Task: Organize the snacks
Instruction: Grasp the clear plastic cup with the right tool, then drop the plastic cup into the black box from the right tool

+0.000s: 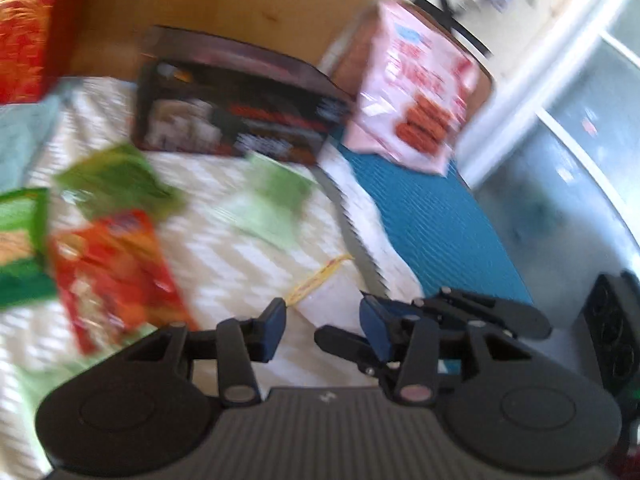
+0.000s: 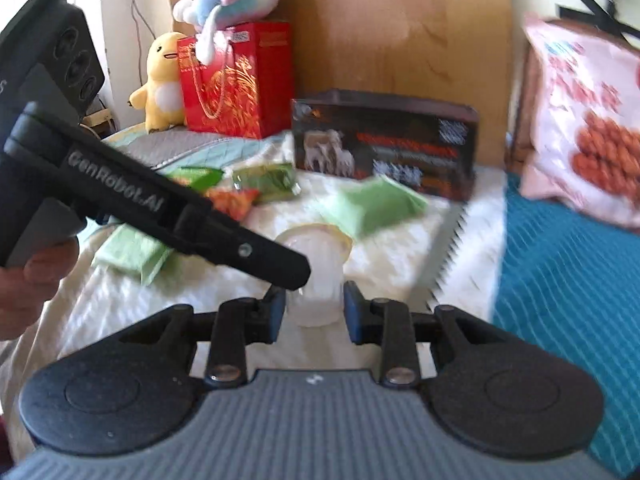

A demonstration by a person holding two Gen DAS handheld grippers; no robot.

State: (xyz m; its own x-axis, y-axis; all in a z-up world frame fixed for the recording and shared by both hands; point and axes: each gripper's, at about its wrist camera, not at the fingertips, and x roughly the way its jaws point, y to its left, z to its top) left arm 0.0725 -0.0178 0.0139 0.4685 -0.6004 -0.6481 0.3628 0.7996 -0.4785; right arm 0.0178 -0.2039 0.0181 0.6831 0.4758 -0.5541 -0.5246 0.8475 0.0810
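Snack packets lie on a white bedspread [image 1: 248, 256]: a red packet [image 1: 116, 272], green packets [image 1: 116, 180], and a pale green packet [image 1: 276, 196] that also shows in the right wrist view [image 2: 372, 204]. My right gripper [image 2: 314, 308] is shut on a clear plastic bag [image 2: 318, 276] with a yellow-edged mouth. My left gripper [image 1: 322, 326] is open and empty, just over the bag's mouth [image 1: 320, 276]; it crosses the right wrist view [image 2: 224, 236] at the left. Both views are blurred.
A dark box [image 1: 240, 116] stands at the wooden headboard [image 1: 224, 0]. A pink snack bag [image 1: 416, 84] leans at the right on a teal blanket [image 1: 432, 232]. A red gift bag [image 2: 236, 80] and plush toys [image 2: 160, 80] stand far left.
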